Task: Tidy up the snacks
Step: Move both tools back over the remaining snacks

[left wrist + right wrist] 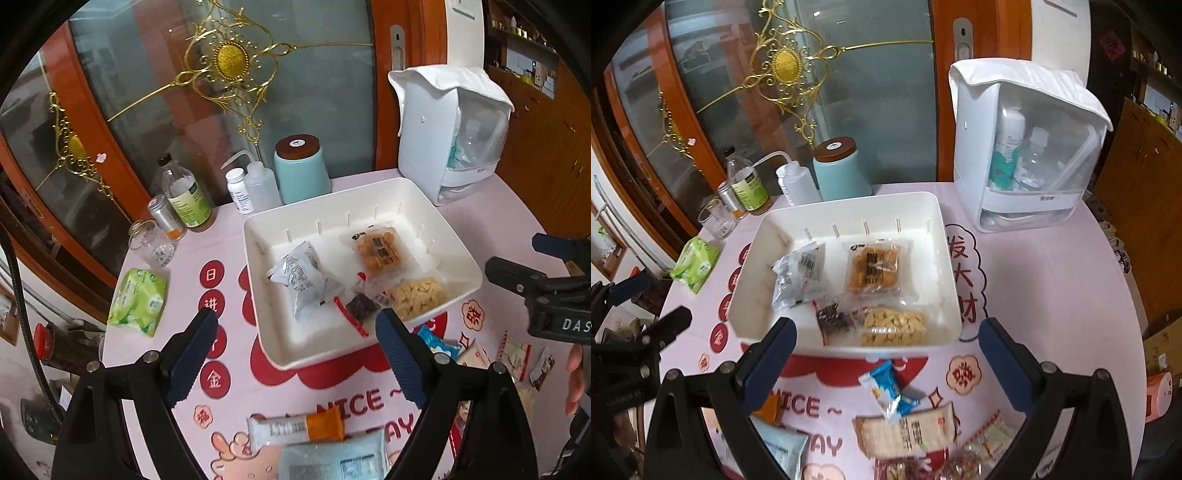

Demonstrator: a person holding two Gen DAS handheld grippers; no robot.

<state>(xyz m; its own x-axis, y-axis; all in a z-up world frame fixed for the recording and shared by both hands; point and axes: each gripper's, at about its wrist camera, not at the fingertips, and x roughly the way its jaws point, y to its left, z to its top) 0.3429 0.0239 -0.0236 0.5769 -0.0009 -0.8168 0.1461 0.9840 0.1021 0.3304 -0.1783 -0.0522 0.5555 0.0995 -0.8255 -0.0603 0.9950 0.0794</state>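
Observation:
A white tray (436,206) (945,236) on the pink table holds several snack packets: a silver pack (301,282) (799,275), an orange cake pack (378,251) (875,271), a pale yellow pack (419,297) (895,326) and a dark small pack (360,306) (833,317). My left gripper (295,360) is open and empty, just in front of the tray. My right gripper (888,363) is open and empty, above a blue packet (886,389). Loose snacks lie near: an orange-and-white bar (295,428), a beige cracker pack (908,430).
At the back stand a teal jar (301,170), squeeze bottle (260,184), pill bottle (238,190), juice bottle (186,195), a glass (151,243) and a white storage box (1027,155). A green tissue pack (138,301) lies left. The table edge curves at right.

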